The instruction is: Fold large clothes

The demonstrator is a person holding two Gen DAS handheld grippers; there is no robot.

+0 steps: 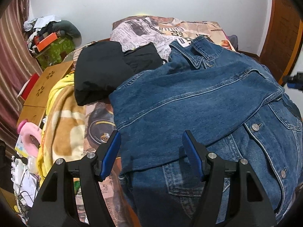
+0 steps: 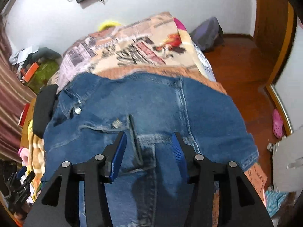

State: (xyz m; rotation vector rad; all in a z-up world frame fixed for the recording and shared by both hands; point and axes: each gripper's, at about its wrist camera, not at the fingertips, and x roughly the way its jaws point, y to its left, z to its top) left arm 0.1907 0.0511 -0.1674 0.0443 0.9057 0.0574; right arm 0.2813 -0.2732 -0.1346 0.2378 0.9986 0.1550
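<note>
A blue denim jacket (image 1: 198,94) lies spread on the bed, one sleeve folded across its front, collar toward the far side. My left gripper (image 1: 151,134) hovers open over the jacket's near left edge, with the folded sleeve below the gap and nothing pinched by its blue pads. In the right wrist view the denim jacket (image 2: 151,104) fills the middle, somewhat blurred. My right gripper (image 2: 149,135) is just above it with its jaws apart; denim lies under the gap and the pads do not press on it.
A folded black garment (image 1: 98,71) sits left of the jacket on the printed bedsheet (image 1: 151,28). A yellow blanket (image 1: 62,117) and a wooden lap desk (image 1: 47,83) crowd the bed's left side. To the right lie wooden floor (image 2: 236,66) and a pink clog (image 2: 277,123).
</note>
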